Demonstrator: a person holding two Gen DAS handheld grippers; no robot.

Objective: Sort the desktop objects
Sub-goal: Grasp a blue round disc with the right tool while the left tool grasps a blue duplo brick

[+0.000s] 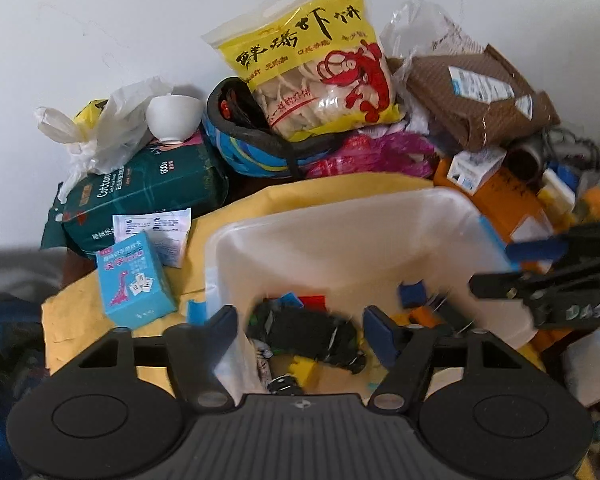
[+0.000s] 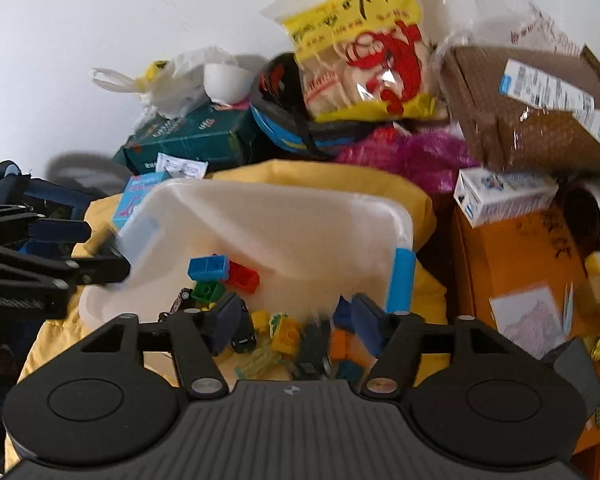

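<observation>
While tilted, translucent bin (image 2: 260, 220) mouth faces cameras

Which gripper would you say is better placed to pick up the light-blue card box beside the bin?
Left: the card box lies beside the left gripper; the bin stands between it and the right gripper.

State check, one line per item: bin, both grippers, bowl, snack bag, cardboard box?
plastic bin: no lid on, tipped up, toy bricks loose inside
left gripper: open, empty, over the bin
right gripper: open, empty, over the bricks
white bowl: upright on the green pack
snack bag: sealed, leaning on the pile
cardboard box: closed, tilted
</observation>
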